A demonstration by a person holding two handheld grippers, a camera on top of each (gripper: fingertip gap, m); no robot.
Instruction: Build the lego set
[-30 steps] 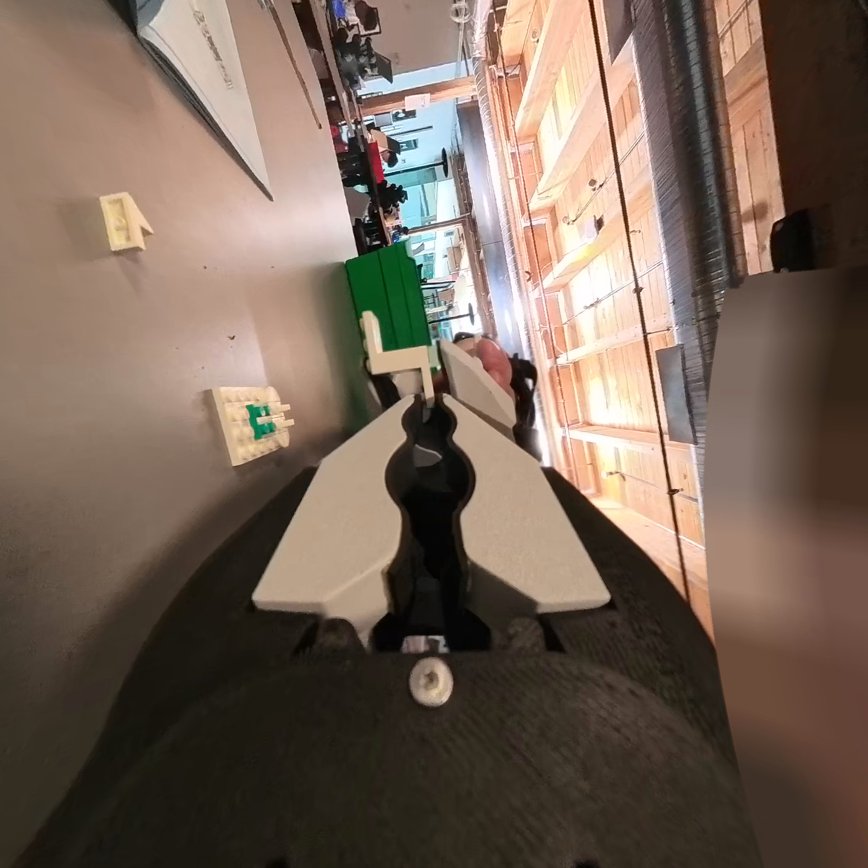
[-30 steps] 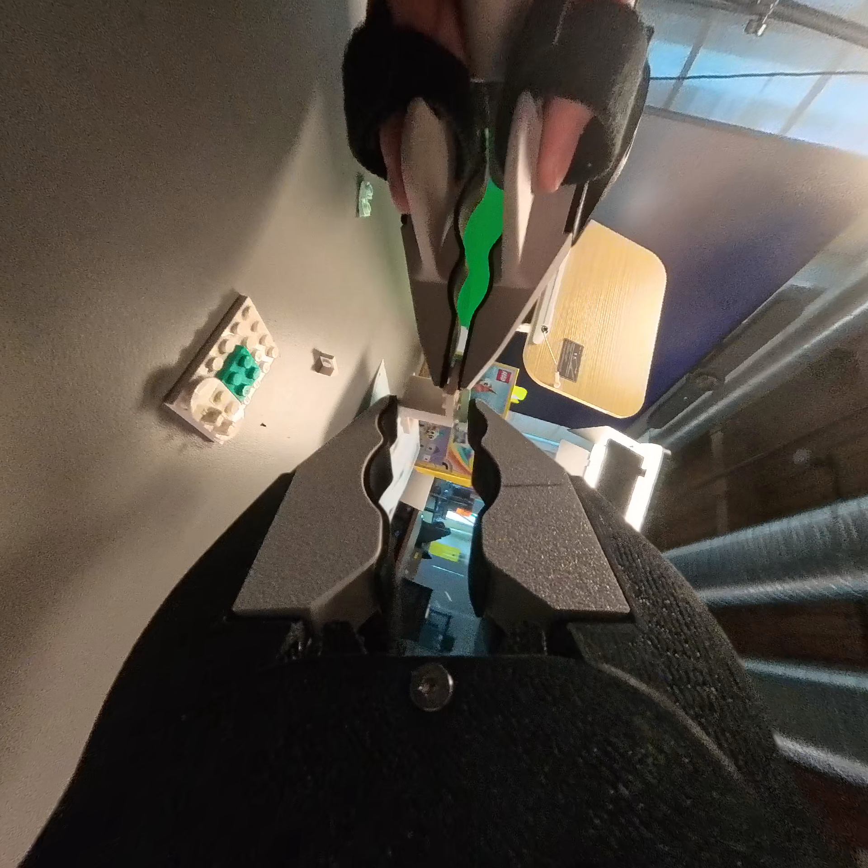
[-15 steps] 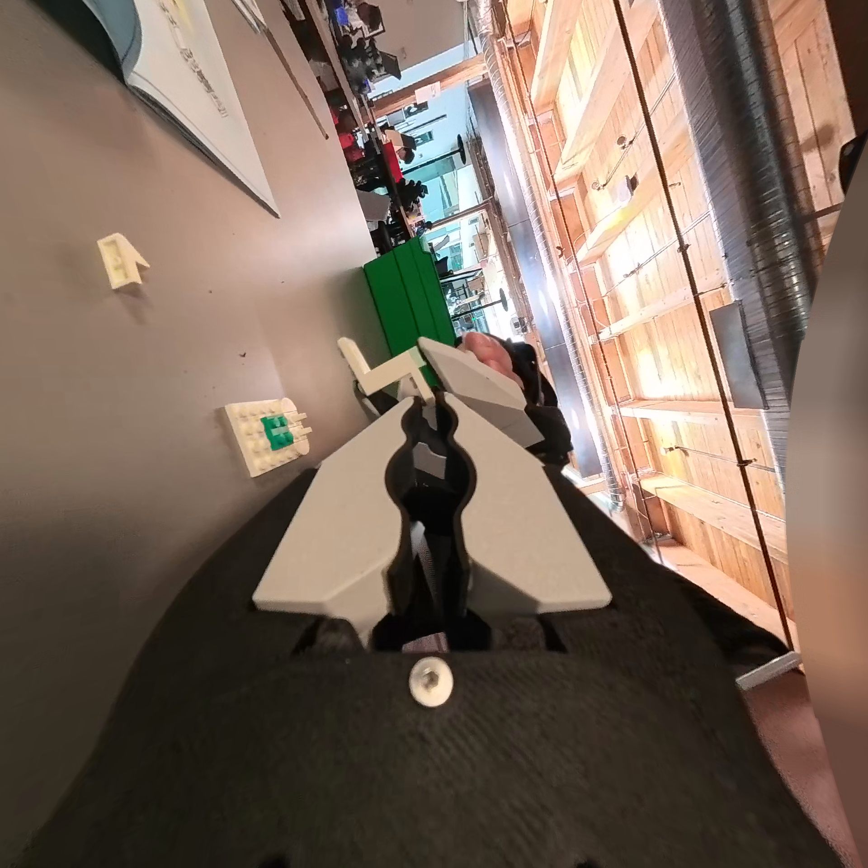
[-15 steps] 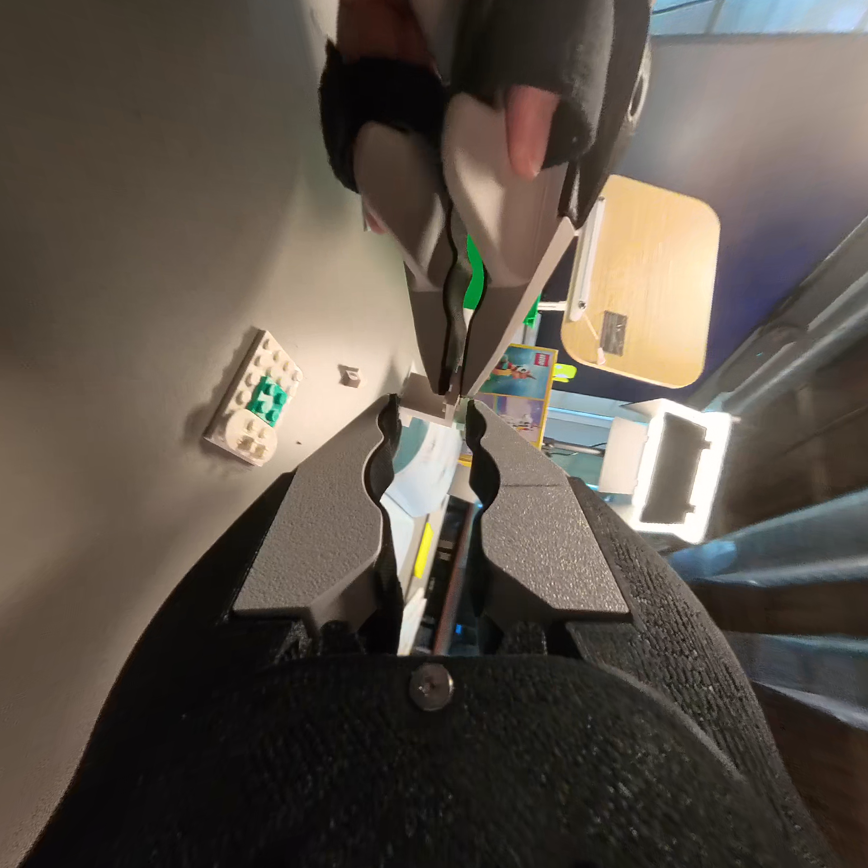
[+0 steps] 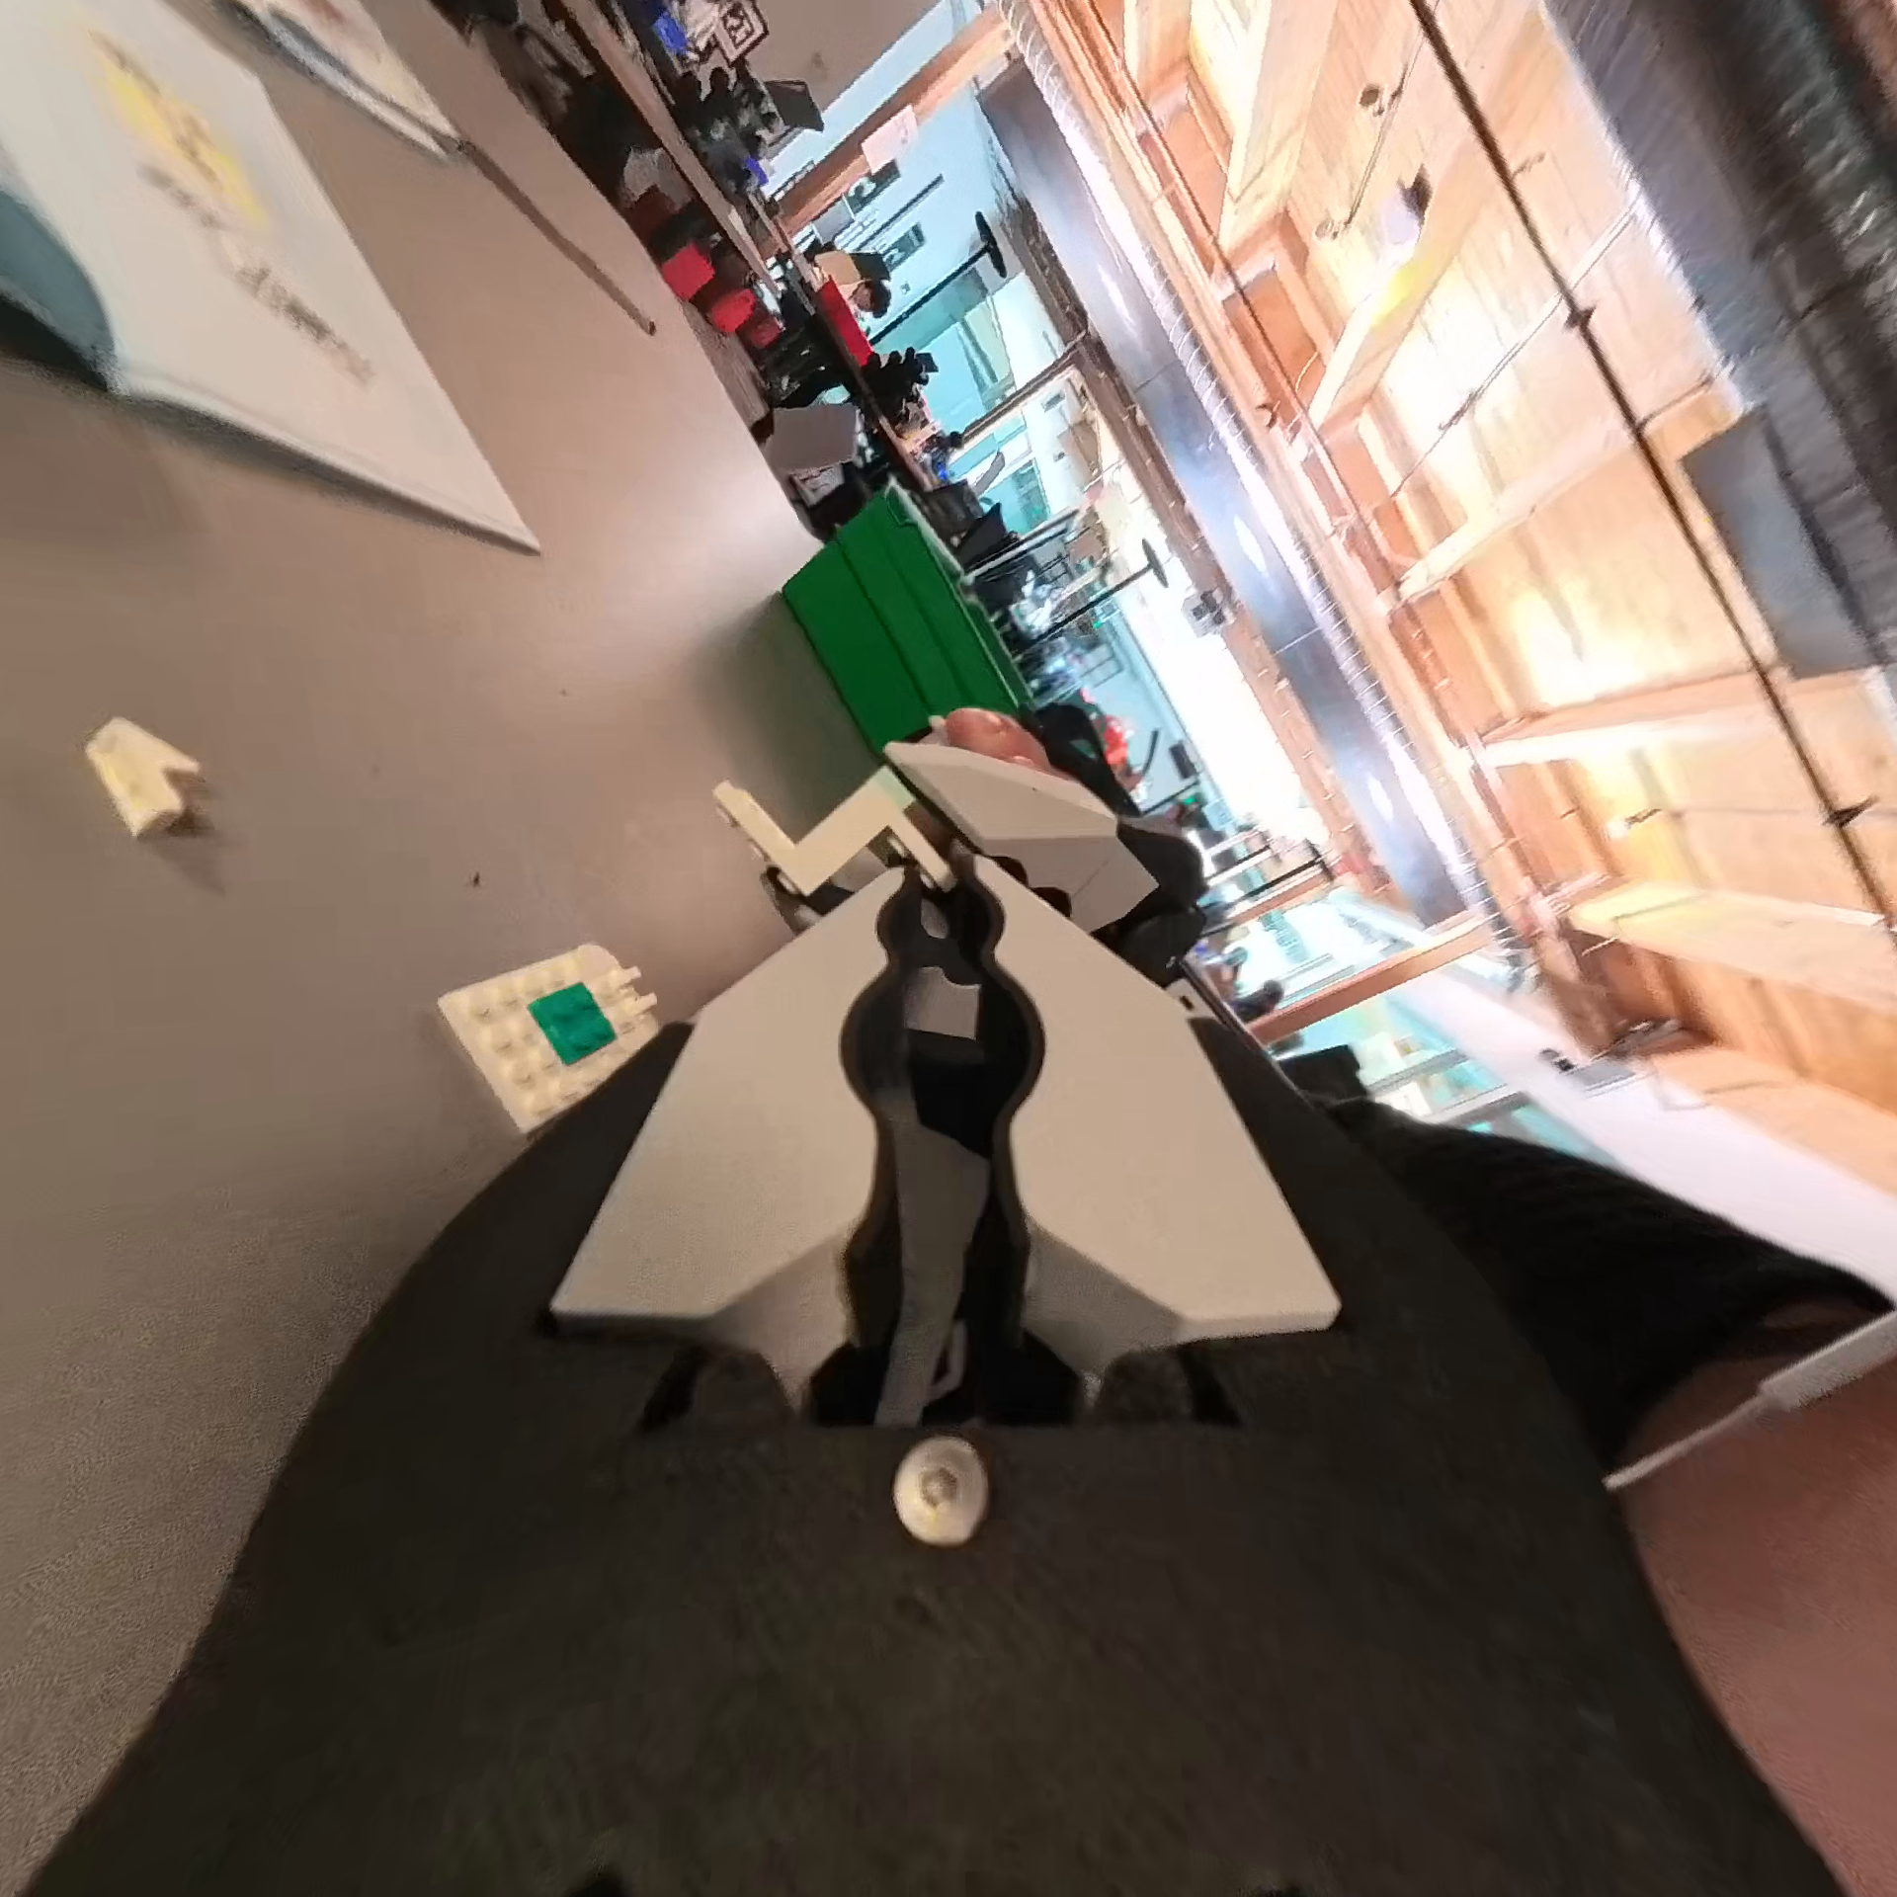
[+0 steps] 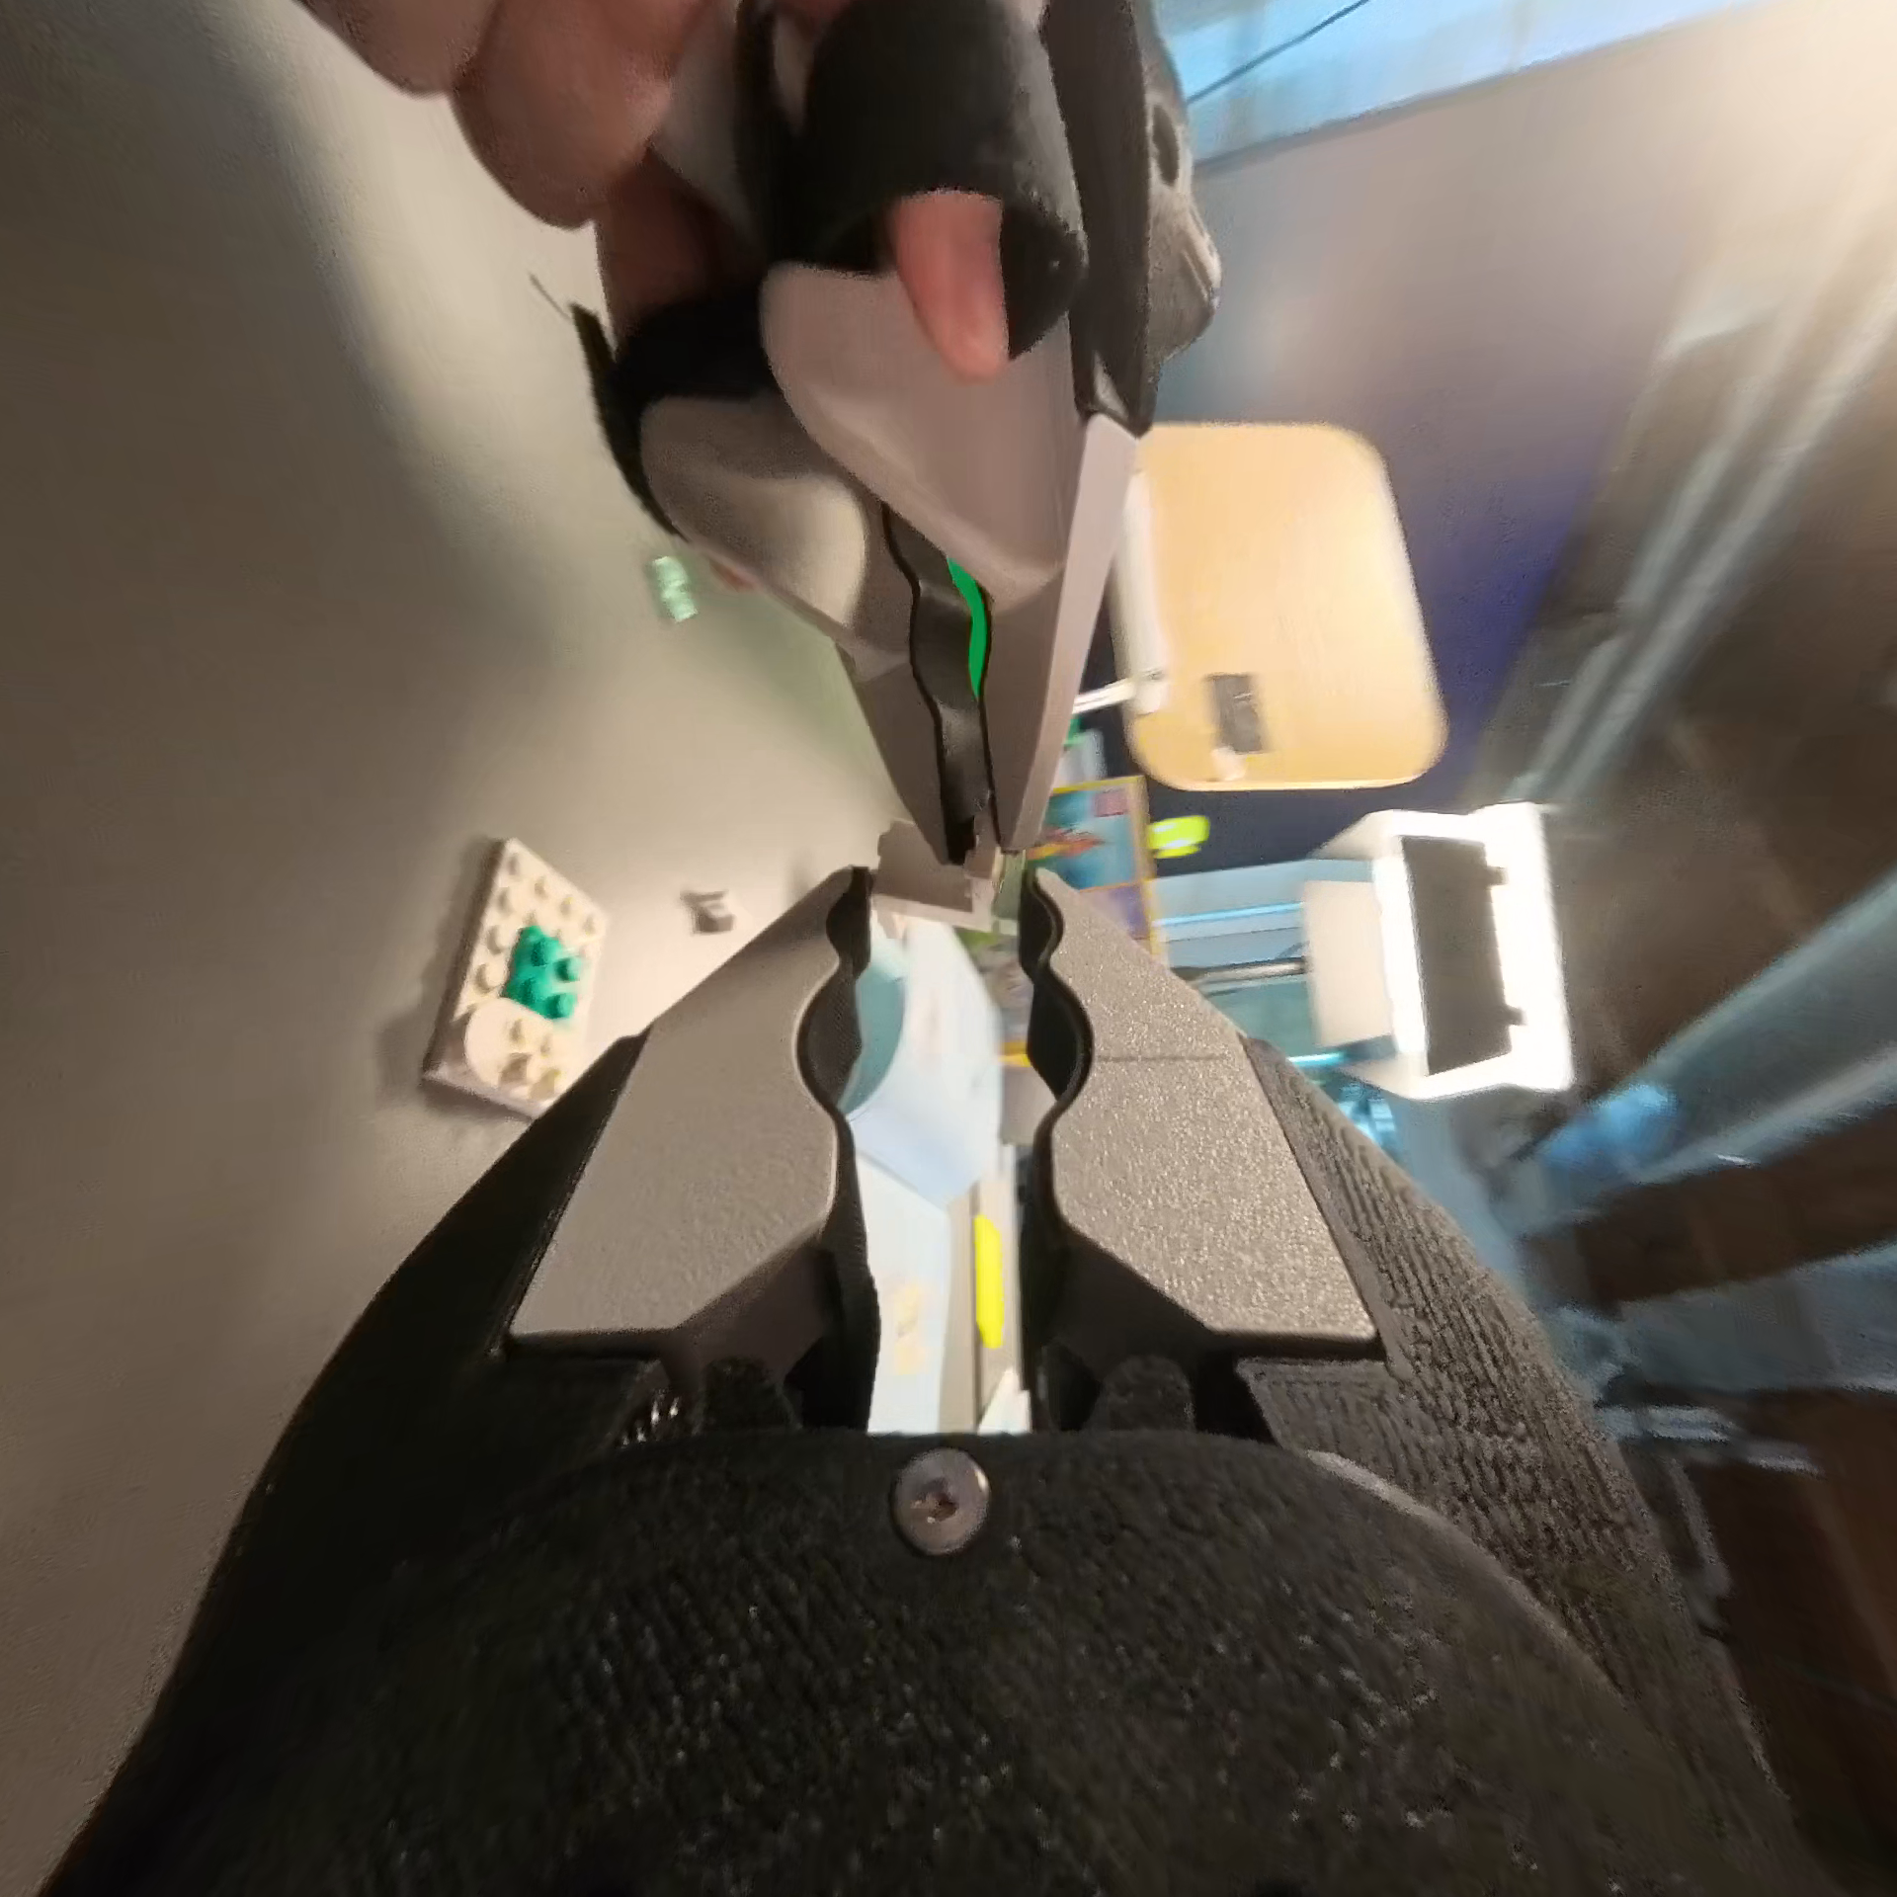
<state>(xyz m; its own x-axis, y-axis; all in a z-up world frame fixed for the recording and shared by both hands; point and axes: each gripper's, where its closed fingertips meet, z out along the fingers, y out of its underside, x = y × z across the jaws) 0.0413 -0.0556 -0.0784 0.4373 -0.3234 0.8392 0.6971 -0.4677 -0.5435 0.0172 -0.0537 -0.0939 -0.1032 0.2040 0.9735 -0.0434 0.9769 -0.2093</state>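
Right wrist view: white bracket piece (image 6: 929, 891) is pinched mid-frame by the closed left gripper (image 6: 975, 837) between the right gripper (image 6: 944, 893)'s parted jaws, and could be dropped if knocked during handover.

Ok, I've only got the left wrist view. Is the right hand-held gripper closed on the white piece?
Observer: No. The right hand-held gripper is open, and the white piece sits between its fingertips.
Operator: Any loose parts I can't see from here?
Observer: Yes, a small pale green piece lies on the table, beyond the left hand-held gripper.
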